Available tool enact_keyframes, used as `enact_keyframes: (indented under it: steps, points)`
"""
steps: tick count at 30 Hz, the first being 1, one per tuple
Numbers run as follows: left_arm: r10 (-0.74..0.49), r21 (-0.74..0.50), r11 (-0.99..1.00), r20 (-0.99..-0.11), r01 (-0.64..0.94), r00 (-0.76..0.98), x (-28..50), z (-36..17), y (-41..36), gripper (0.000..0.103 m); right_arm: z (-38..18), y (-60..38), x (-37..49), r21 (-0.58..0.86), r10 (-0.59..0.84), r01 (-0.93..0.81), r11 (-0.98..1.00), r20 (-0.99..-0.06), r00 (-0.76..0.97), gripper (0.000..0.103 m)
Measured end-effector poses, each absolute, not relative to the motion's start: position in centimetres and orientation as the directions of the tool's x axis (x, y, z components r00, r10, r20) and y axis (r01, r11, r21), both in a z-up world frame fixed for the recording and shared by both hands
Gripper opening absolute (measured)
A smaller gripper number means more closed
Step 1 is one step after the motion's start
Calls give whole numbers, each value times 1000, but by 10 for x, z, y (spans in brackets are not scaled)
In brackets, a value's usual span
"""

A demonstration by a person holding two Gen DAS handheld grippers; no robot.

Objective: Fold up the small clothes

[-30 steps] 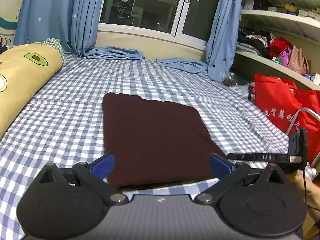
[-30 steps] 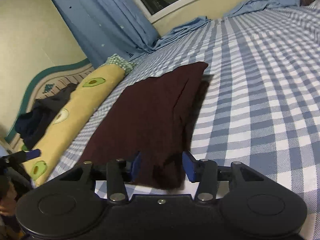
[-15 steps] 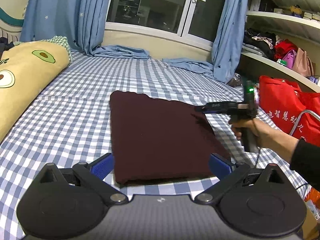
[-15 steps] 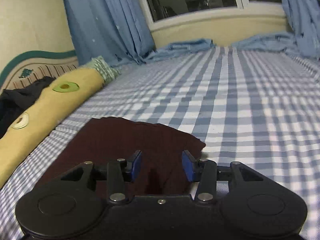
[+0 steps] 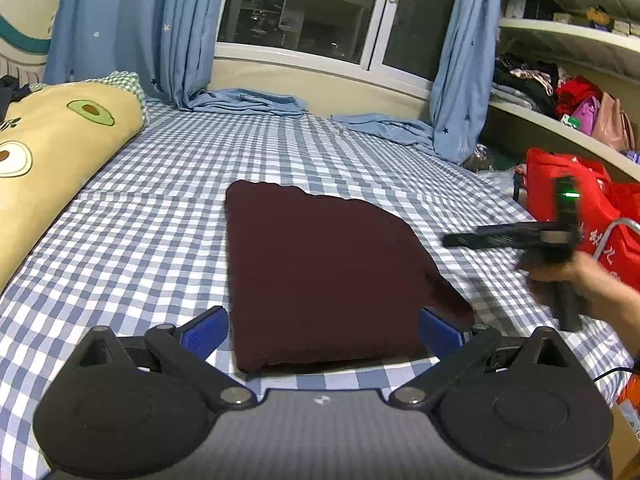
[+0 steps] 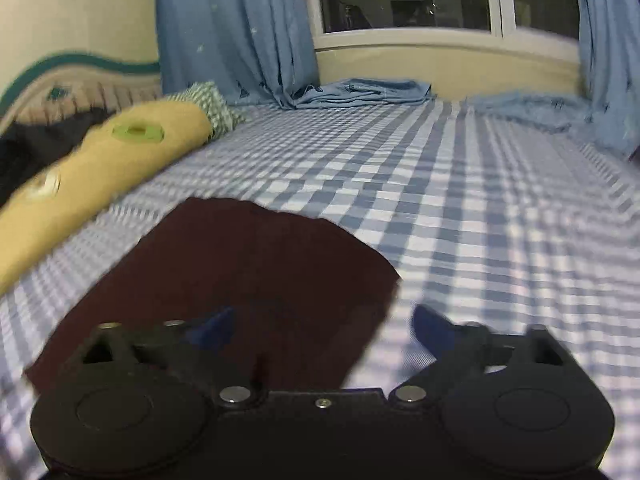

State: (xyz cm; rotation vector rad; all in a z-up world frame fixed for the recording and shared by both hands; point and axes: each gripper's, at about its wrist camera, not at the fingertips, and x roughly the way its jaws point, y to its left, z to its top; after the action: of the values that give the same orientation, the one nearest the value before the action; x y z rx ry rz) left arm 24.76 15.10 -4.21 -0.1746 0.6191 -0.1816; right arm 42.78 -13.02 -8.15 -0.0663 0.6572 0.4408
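Observation:
A folded dark maroon garment (image 5: 320,264) lies flat on the blue-and-white checked bed sheet (image 5: 140,248). My left gripper (image 5: 322,328) hovers at the garment's near edge. It is open wide, one blue finger on each side of the cloth, neither touching it. In the right wrist view the garment (image 6: 248,272) fills the lower left. My right gripper (image 6: 323,326) is just above its right edge. Its jaws are opening wide and the pads press on nothing. A hand (image 5: 580,280) holds that gripper to the right of the garment.
A yellow avocado-print pillow (image 5: 52,148) runs along the bed's left side, with dark clothing (image 6: 36,148) behind it. Blue curtains (image 5: 132,32) pool on the sheet under the window. A red bag (image 5: 568,188) and cluttered shelves (image 5: 560,92) stand off the bed's right edge.
My right gripper's jaws went from half closed over the garment's edge to wide open, and it swung out to the right of the cloth. The left gripper stayed put.

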Motion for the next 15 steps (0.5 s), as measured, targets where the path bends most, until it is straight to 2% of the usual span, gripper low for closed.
enact_keyframes:
  steps: [2, 6, 10, 15]
  points:
    - [-211, -199, 973, -570, 116, 794, 251, -44, 144, 102, -67, -134, 394, 30, 349, -424, 905, -622, 701, 102]
    - [-173, -165, 982, -596, 91, 784, 256, -47, 132, 102, -51, -144, 334, 32, 310, -381, 924, -645, 698, 102]
    - [-138, -110, 990, -635, 88, 760, 256, -50, 121, 102, -46, -142, 285, 36, 230, -289, 957, -703, 673, 102]
    - [-115, -91, 993, -688, 71, 717, 248, -64, 119, 102, -47, -137, 229, 53, 163, -179, 982, -710, 685, 102]
